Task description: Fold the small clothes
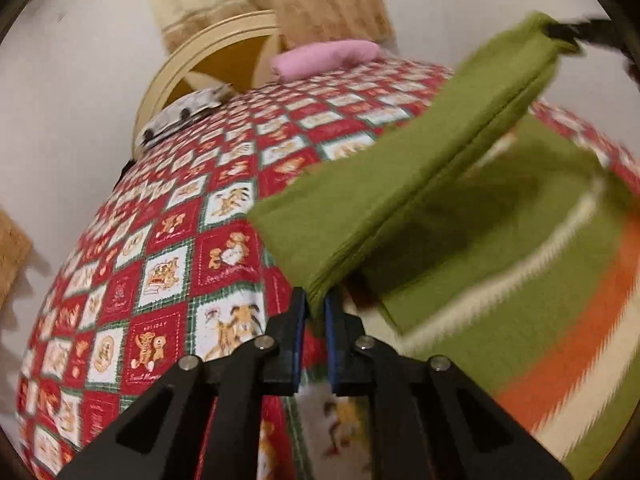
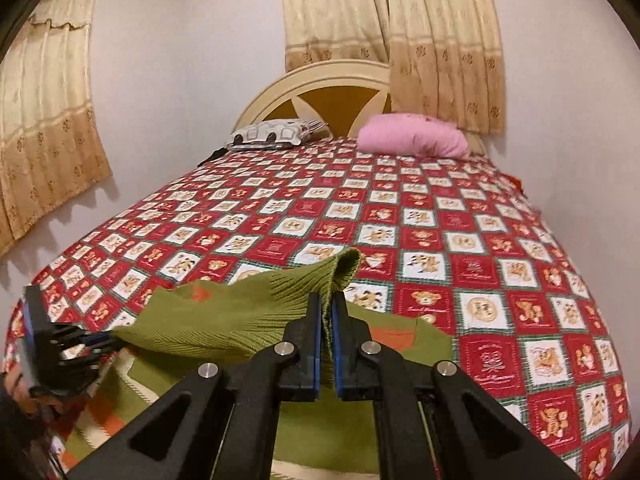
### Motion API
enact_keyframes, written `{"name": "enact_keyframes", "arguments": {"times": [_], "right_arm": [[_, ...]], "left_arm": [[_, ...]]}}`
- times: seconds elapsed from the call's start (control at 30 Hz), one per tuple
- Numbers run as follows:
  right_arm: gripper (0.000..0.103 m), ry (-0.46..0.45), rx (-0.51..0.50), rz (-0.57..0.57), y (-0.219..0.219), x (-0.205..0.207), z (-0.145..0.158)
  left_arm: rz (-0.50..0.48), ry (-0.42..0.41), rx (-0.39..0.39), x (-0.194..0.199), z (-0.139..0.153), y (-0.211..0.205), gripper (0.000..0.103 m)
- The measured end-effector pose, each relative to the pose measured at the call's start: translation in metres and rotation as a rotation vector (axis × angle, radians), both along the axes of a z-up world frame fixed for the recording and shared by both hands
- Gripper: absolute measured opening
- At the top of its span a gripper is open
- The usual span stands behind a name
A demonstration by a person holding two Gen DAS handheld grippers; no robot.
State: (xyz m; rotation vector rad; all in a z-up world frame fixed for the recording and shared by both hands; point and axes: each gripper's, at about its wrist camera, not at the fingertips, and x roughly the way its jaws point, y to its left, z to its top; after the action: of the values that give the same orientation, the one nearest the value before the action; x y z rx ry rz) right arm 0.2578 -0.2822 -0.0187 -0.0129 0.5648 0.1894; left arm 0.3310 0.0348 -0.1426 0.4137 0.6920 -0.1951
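While pinched at two points, green knitted garment (image 1: 420, 184) lifted off the bedspread (image 1: 168, 240), upper layer drawn taut between both tools. Far left in the right wrist view: cream curtain (image 2: 48, 120) against a pale wall. Lower left of that same view: left gripper (image 2: 106, 336), clamped on one edge of the garment's ribbed band, part of a person just behind it at the frame corner. Jaws nearly together in the left wrist view too, thin green edge squeezed between the blue pads (image 1: 298, 344). Beneath the raised layer, rest of the garment lying flat on the near end of the bed, with cream and orange stripes (image 1: 560, 320), blurred. Centre of the right wrist view: right gripper (image 2: 327, 344), clenched tight on a folded ridge of ribbed hem standing upright between the fingers. Beyond, red-and-white teddy-bear check spread across the bed up to a cream arched headboard (image 2: 320, 80). Left of the headboard's foot, white patterned pillow (image 2: 272, 134); right of it, pink pillow (image 2: 412, 140). Behind, second curtain (image 2: 400, 40) hanging over the headboard's right side.
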Motion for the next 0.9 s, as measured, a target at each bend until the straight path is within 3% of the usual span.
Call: {"name": "enact_keyframes", "arguments": {"times": [0.07,0.13,0.17,0.23,0.3,0.37,0.43,0.47,0.53,0.57,0.6,0.73,0.83,0.9], "right_arm": [[0.004,0.053,-0.011,-0.008,-0.003,0.007,-0.016],[0.004,0.193,-0.02,0.006,-0.006,0.021,-0.052],[0.006,0.229,-0.043,-0.017,-0.008,0.022,-0.065],[0.008,0.286,-0.099,-0.083,-0.017,0.019,-0.091],[0.008,0.315,-0.084,-0.148,-0.035,0.012,-0.102],[0.008,0.311,-0.056,-0.192,-0.051,0.005,-0.099],[0.011,0.281,-0.021,-0.186,-0.056,-0.003,-0.088],[0.015,0.27,-0.003,-0.167,-0.054,-0.004,-0.083],[0.043,0.261,0.046,-0.091,-0.041,-0.004,-0.073],[0.048,0.263,0.064,-0.061,-0.035,-0.001,-0.074],[0.049,0.264,0.098,-0.005,-0.023,0.001,-0.072],[0.049,0.308,0.072,0.059,0.01,0.008,-0.092],[0.048,0.409,0.047,0.035,0.012,0.014,-0.124],[0.048,0.386,0.025,0.053,0.01,0.005,-0.132]], "left_arm": [[-0.04,0.016,0.101,-0.006,-0.017,-0.008,0.01],[-0.05,0.006,0.237,-0.011,-0.033,-0.015,0.011],[-0.063,-0.006,0.267,-0.016,-0.036,-0.016,0.007],[-0.084,0.004,0.234,-0.022,-0.03,-0.012,0.006],[-0.085,0.006,0.197,-0.026,-0.021,-0.007,0.016],[-0.085,-0.014,0.134,-0.029,-0.003,-0.003,0.017],[-0.064,-0.032,0.073,-0.023,0.011,0.0,0.027],[-0.046,-0.049,0.03,-0.016,0.021,0.001,0.034],[-0.007,-0.087,-0.032,-0.004,0.031,0.001,0.047],[0.018,-0.097,-0.068,0.004,0.035,0.0,0.058],[0.04,-0.094,-0.099,0.013,0.035,-0.002,0.061],[0.115,-0.039,-0.074,0.039,0.011,-0.014,0.061],[0.156,0.047,-0.048,0.045,-0.013,-0.015,0.061],[0.166,0.049,-0.072,0.043,-0.019,-0.012,0.062]]}}
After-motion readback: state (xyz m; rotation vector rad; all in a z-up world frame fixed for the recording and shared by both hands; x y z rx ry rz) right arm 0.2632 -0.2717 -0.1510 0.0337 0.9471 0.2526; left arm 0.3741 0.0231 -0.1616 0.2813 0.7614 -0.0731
